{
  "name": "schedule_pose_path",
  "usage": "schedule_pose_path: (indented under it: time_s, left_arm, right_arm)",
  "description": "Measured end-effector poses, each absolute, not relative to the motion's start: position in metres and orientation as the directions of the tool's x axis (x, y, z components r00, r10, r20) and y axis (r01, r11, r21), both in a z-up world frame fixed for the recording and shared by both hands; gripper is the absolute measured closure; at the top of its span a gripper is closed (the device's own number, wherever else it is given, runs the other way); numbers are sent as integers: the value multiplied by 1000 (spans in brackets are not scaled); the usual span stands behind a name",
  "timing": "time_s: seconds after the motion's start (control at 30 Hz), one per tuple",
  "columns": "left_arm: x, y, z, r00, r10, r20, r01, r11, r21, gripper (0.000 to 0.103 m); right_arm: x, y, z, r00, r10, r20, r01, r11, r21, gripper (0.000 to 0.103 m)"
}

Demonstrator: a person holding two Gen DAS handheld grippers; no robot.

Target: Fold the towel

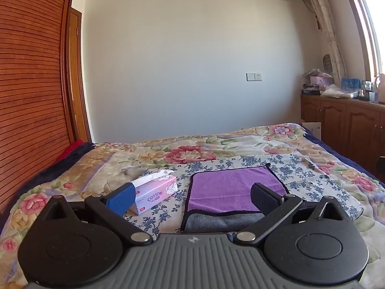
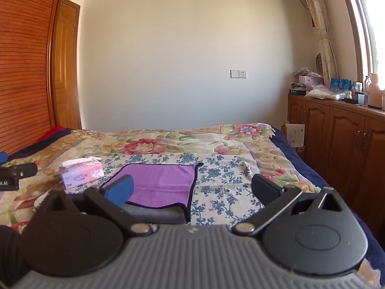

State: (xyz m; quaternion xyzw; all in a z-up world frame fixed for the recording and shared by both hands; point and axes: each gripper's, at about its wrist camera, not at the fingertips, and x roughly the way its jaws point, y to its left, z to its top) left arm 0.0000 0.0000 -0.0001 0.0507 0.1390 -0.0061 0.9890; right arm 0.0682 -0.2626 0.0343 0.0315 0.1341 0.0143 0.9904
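Note:
A purple towel [image 1: 228,187] with a dark edge and a grey underside lies on the bed, folded over so a grey strip shows along its near edge. It also shows in the right wrist view [image 2: 163,183]. My left gripper [image 1: 192,200] is open and empty, held above the bed just short of the towel's near left part. My right gripper [image 2: 192,192] is open and empty, near the towel's near right corner. Part of the left gripper [image 2: 14,175] shows at the left edge of the right wrist view.
A pink tissue box [image 1: 154,192] stands on the bed left of the towel, and shows in the right wrist view [image 2: 81,174]. The bed has a floral cover [image 1: 192,151]. Wooden cabinets [image 2: 336,139] with clutter line the right wall. A slatted wardrobe [image 1: 28,96] stands at left.

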Motion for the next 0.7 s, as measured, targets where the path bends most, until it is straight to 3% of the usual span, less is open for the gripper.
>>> schedule_pose_path:
  time_s: [0.7]
  left_arm:
    - [0,4,-1,963,2,-270,28,994,109,0]
  right_arm:
    - [68,-262,35,964,38,-265,-20,997,70,0]
